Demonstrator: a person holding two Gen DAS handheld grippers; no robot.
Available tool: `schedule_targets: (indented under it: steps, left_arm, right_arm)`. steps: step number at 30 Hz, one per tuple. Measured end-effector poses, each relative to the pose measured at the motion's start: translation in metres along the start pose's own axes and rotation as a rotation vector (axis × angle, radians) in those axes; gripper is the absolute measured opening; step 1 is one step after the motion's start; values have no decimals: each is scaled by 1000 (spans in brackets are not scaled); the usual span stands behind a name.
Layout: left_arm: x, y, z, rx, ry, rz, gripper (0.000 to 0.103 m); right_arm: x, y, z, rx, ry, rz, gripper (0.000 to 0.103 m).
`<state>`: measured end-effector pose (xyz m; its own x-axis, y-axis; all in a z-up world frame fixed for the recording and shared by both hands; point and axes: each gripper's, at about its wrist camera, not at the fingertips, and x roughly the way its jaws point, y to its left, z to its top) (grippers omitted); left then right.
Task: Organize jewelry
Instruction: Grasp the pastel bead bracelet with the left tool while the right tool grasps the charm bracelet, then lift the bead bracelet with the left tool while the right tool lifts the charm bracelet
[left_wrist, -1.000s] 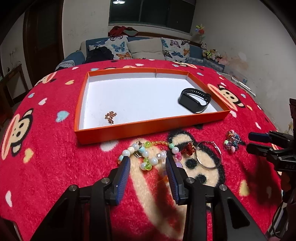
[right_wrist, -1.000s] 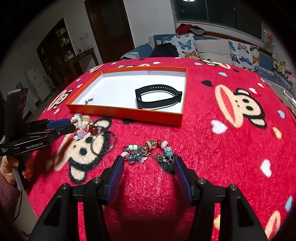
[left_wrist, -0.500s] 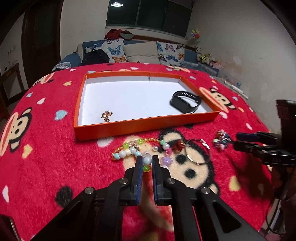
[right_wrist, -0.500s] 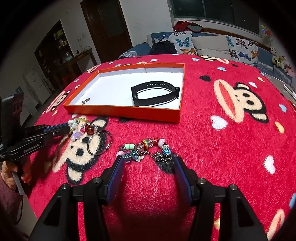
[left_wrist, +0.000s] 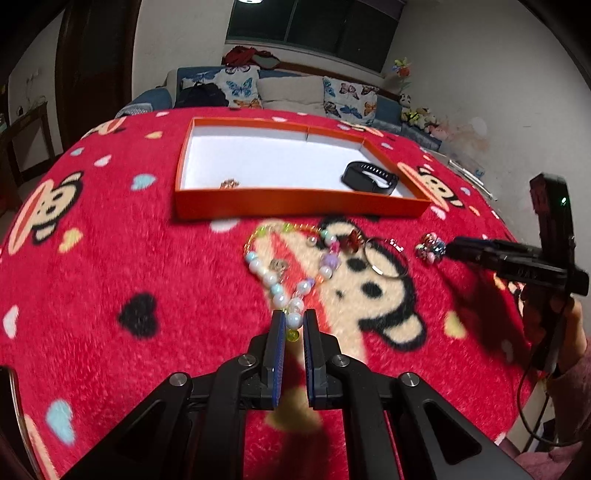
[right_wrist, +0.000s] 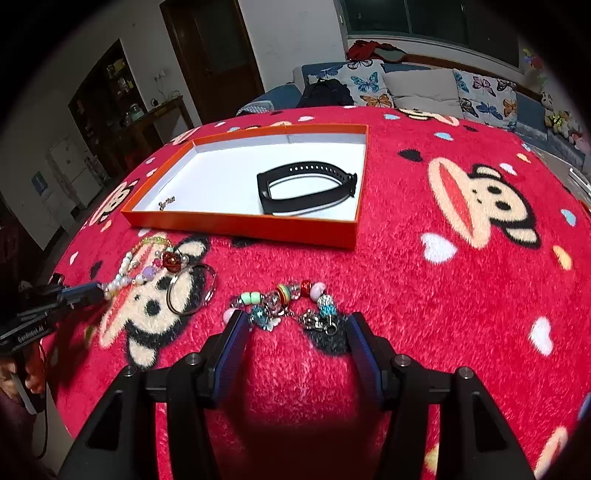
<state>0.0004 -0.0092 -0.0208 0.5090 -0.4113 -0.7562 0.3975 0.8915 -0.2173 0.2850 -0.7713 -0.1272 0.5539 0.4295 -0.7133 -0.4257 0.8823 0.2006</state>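
The left gripper (left_wrist: 293, 325) pinches the near end of a pastel bead bracelet (left_wrist: 280, 258) lying on the red monkey-print blanket (left_wrist: 110, 266). Beyond it an orange tray (left_wrist: 295, 205) holds a black wristband (left_wrist: 369, 177).

White walls, a dark window (left_wrist: 310, 22), a blue sofa (right_wrist: 424, 88) with butterfly cushions — dark wooden door (right_wrist: 210, 51) at left.

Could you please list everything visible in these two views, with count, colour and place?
Tray: one, orange with white floor, far side of blanket.
Watch band: one, black, in tray.
Small charm: one, gold, in tray's near corner.
Pearl bracelet: one, pastel, on blanket before tray, one end pinched.
Metal ring: one, silver, beside it.
Charm bracelet: one, multicoloured, on blanket.
Blanket: one, red, monkey print.
Sofa: one, blue, behind.
Left claw: shut on pearl bracelet.
Right claw: open, straddling charm bracelet.
Hand: one, holds right claw.
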Motion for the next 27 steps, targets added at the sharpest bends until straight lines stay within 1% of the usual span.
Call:
schedule_targets:
  steps: [5,7,10,12,14,18,21,26,27]
  left_arm:
    - [5,6,-4,-22,9,0,9]
    - [6,8,-4,-24,10,-1,9]
    - [8,8,-3,-26,9,-4,9]
    - [8,8,-3,-26,9,-4,9]
    - [8,7,-3,-25,9,-4,9]
    - [9,9,-2,-26,6,-12,9]
    - [9,10,-1,-26,4,-17,9]
    - [10,12,-1,-26,-1,-24,9]
    - [9,13,-2,-25,-2,-25,9]
  right_arm:
    - [-3,2,8,3,-19,17,60]
    - [-3,3,9,10,-19,39,56]
    - [2,7,8,28,0,88,47]
    - [9,7,9,39,18,83,38]
    - [16,5,10,69,35,78,33]
    - [22,-3,11,151,56,94,29]
    - [24,-5,13,186,63,102,29]
    - [29,-14,14,283,71,132,28]
    - [30,-15,14,305,75,133,23]
